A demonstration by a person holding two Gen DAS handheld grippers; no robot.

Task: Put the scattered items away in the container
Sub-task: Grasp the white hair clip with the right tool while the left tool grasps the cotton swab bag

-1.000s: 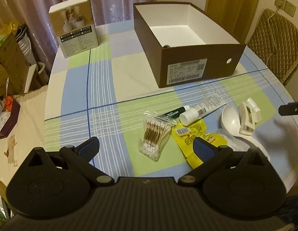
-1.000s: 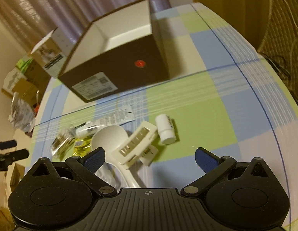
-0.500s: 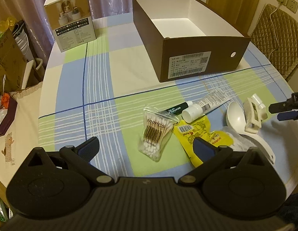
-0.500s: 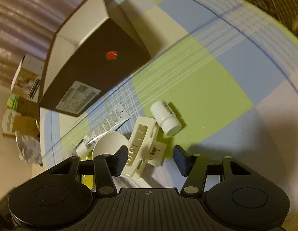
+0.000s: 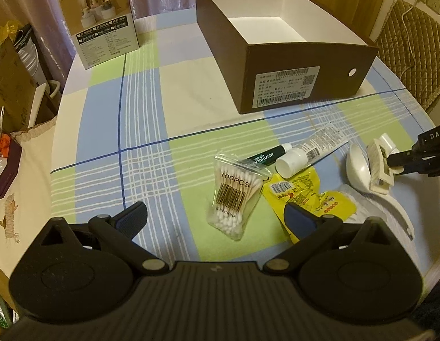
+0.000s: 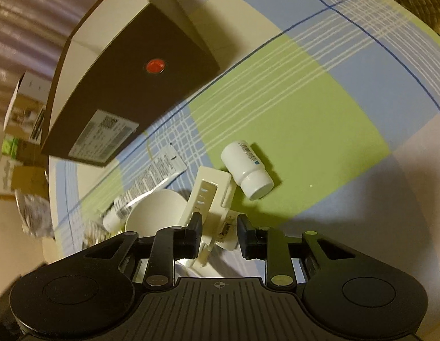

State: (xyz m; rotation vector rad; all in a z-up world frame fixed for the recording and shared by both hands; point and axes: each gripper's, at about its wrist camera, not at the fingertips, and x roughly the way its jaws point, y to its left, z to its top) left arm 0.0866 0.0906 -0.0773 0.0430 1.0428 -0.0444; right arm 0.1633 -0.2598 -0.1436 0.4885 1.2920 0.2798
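A white hair clip (image 6: 208,193) lies on the checked tablecloth over a white spoon (image 6: 154,213). My right gripper (image 6: 218,227) is closing on the clip's near end, and both pads touch it. In the left wrist view the right gripper (image 5: 399,162) meets the hair clip (image 5: 377,164) at the right edge. A white pill bottle (image 6: 248,170) lies just beyond the clip. My left gripper (image 5: 214,210) hangs open above a cotton swab bag (image 5: 234,196) and a yellow packet (image 5: 296,190), holding nothing. The brown shoebox (image 5: 276,85) stands open behind them.
A lip gel tube (image 5: 265,156) and a white cream tube (image 5: 313,147) lie between the swabs and the box. A printed carton (image 5: 103,22) stands at the table's far left. A padded chair (image 5: 413,51) is at the right, and cardboard boxes (image 5: 6,85) at the left.
My right gripper rolled, sank toward the table and went from wide open to closed around the hair clip's end. The left gripper dropped slightly and stayed open.
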